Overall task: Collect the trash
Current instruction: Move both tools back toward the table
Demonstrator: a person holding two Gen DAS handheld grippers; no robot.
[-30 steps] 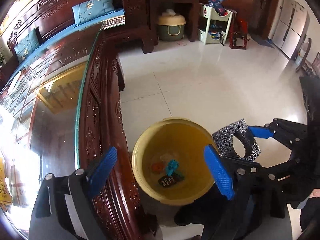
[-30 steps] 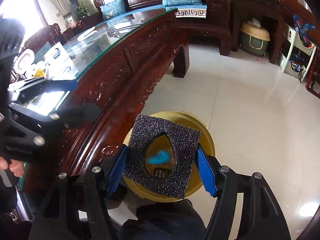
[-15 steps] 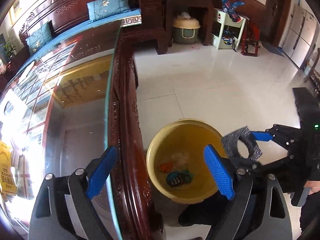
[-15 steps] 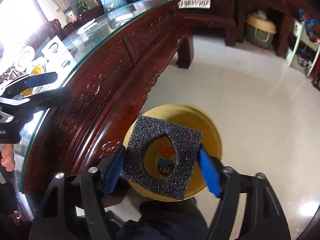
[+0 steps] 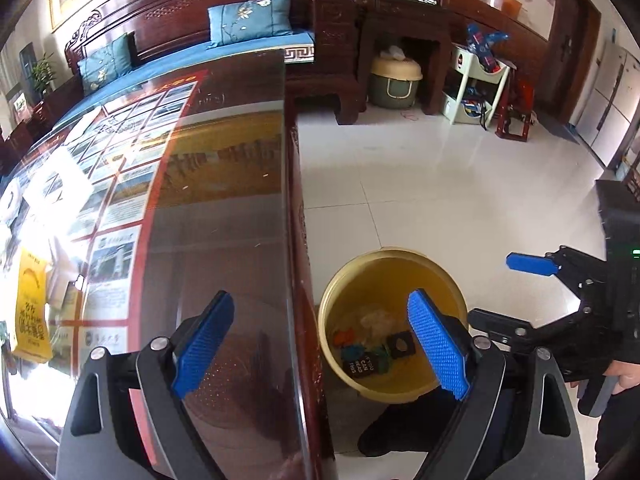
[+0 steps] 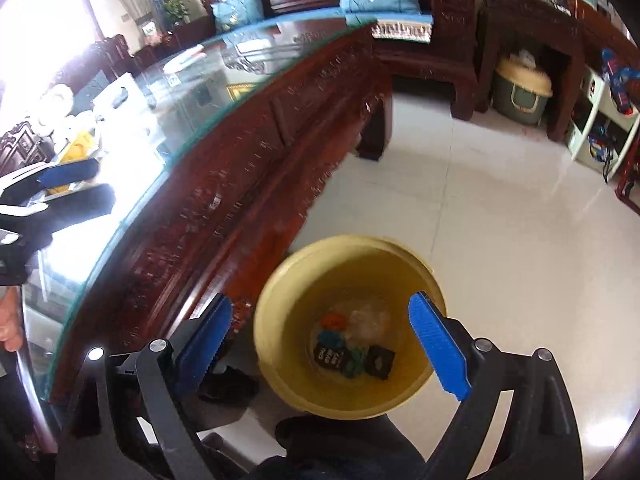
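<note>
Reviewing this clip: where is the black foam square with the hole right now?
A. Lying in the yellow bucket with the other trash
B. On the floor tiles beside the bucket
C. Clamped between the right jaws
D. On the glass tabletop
A: the foam square lies at the bottom of the bucket among the other scraps, while the right gripper above it has opening jaws with nothing between them.

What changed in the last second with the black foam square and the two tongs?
The right tongs, their jaws opening, let go of the black foam square; it dropped into the yellow bin and lies among the other scraps. The left tongs swung from over the bin toward the glass-topped table. The bin stayed put, and the left tongs stayed open and empty.
</note>
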